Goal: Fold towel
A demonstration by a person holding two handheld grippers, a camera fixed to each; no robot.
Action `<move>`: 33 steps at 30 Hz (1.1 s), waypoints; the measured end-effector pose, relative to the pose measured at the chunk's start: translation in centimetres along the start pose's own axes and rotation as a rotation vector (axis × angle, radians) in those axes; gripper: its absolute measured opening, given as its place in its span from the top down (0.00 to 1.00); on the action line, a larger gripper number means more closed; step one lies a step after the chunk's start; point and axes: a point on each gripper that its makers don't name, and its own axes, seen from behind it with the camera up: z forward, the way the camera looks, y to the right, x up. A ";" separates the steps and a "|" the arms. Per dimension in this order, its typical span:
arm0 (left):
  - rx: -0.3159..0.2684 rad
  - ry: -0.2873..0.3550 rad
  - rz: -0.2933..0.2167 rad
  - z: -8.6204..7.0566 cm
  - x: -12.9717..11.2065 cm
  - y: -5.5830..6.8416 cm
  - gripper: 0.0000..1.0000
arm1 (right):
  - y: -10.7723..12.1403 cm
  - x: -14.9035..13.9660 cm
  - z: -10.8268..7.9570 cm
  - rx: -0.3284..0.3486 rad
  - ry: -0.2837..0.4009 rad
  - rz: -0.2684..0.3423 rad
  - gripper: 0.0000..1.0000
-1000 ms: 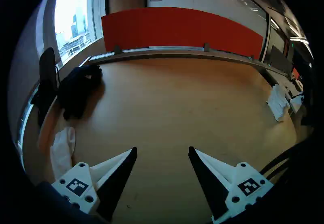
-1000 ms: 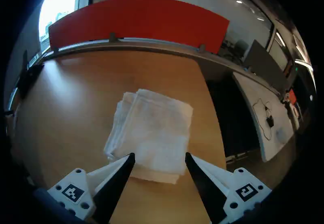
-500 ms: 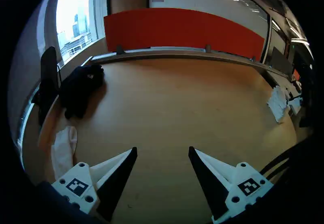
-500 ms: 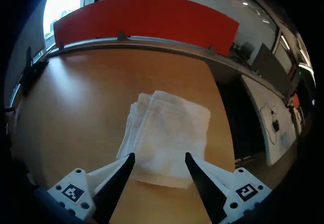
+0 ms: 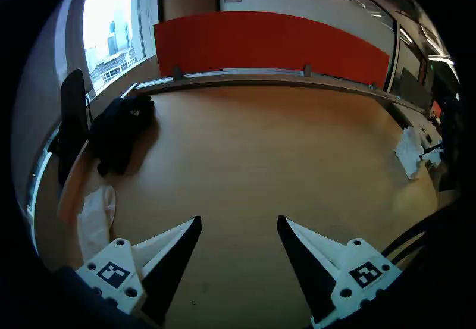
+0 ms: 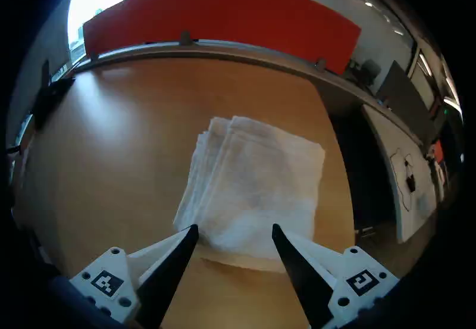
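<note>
Found the folded towel (image 6: 256, 186) lying flat on the wooden table (image 6: 113, 150), well short of the red partition (image 6: 226, 13) and toward that partition's right end, close to the table's edge there. Saw several layers stepped along the towel's left side. Held the right gripper (image 6: 234, 228) with fingers spread apart, clamped on nothing, tips over the towel's edge farthest from the partition; could not tell whether touching the cloth. Held the left gripper (image 5: 238, 218) likewise parted, gripping nothing, over bare wood well short of the partition's middle. Noted a dark bundle (image 5: 122, 129) toward the partition's left end, a little short of it, and a pale cloth (image 5: 95, 213) much farther from the partition on that same side.
</note>
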 end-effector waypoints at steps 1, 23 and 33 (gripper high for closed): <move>0.000 0.001 -0.001 0.0 0.0 0.0 0.06 | 0.0 0.3 -0.2 -0.002 0.011 0.005 0.04; 0.011 0.047 -0.024 0.1 2.1 -0.3 0.06 | -0.4 6.2 -3.0 -0.035 0.260 0.135 0.04; 0.007 0.108 -0.053 0.3 4.2 -0.3 0.06 | -1.6 10.5 -5.9 -0.064 0.465 0.179 0.04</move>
